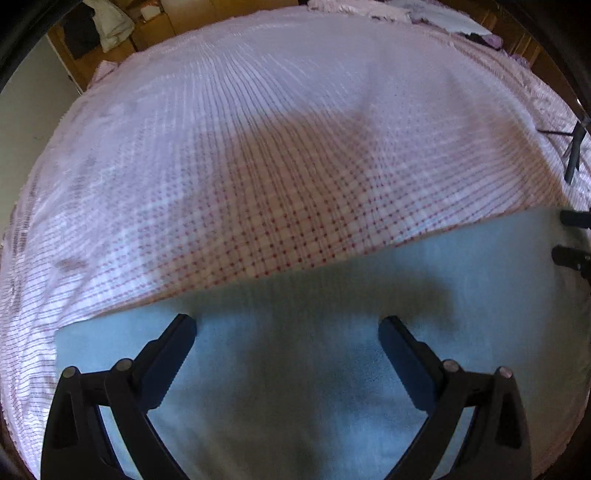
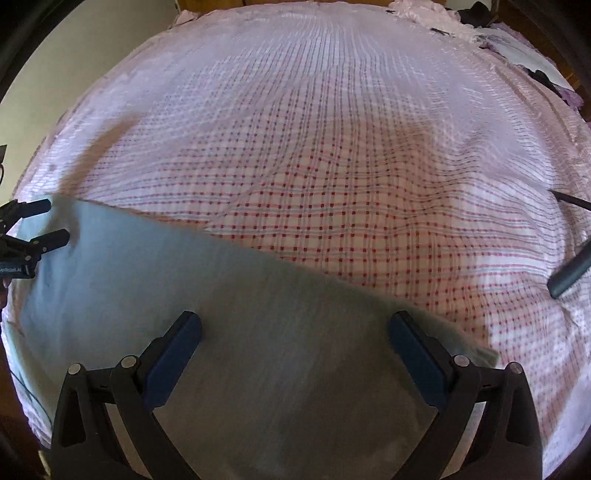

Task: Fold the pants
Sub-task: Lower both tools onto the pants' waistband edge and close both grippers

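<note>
Light blue pants [image 1: 295,332] lie flat on a bed, filling the lower part of both wrist views [image 2: 184,295]. My left gripper [image 1: 288,325] hovers open above the blue cloth, nothing between its dark fingers. My right gripper [image 2: 295,325] is also open over the pants, close to their far edge, which runs diagonally across the view. The right gripper's fingers [image 1: 572,236] show at the right border of the left wrist view. The left gripper's fingers [image 2: 40,221] show at the left border of the right wrist view, near the pants' end.
The bed is covered by a white sheet with red and blue checks [image 2: 351,166]. Crumpled clothes [image 1: 424,14] lie at the bed's far end. A wooden cupboard with hanging garments [image 1: 103,33] stands beyond. A dark tripod leg [image 2: 569,273] rests on the right.
</note>
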`<action>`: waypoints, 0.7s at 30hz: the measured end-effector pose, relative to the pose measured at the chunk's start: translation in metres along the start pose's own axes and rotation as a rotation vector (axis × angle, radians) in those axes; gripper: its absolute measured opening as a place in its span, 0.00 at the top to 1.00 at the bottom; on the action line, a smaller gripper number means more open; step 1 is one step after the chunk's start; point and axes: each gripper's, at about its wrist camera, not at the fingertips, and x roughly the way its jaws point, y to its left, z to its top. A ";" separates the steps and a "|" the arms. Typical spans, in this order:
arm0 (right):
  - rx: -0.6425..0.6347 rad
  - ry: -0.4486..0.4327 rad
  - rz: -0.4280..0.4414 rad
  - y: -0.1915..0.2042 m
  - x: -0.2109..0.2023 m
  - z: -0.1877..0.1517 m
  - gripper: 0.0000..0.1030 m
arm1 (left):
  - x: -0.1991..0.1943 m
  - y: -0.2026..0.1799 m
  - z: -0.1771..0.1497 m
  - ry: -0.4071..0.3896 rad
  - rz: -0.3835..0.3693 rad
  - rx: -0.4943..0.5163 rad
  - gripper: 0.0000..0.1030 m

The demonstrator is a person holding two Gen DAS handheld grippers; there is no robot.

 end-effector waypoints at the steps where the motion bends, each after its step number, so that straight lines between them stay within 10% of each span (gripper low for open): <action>1: -0.007 -0.002 0.000 0.000 0.002 0.000 0.04 | 0.004 0.001 -0.001 0.001 -0.007 0.000 0.00; 12: -0.034 -0.108 -0.018 -0.002 0.018 -0.007 0.03 | 0.029 0.011 -0.013 -0.017 -0.078 -0.010 0.00; 21: -0.119 0.013 0.012 0.004 0.020 0.023 0.04 | 0.019 0.011 0.016 -0.018 -0.078 0.130 0.11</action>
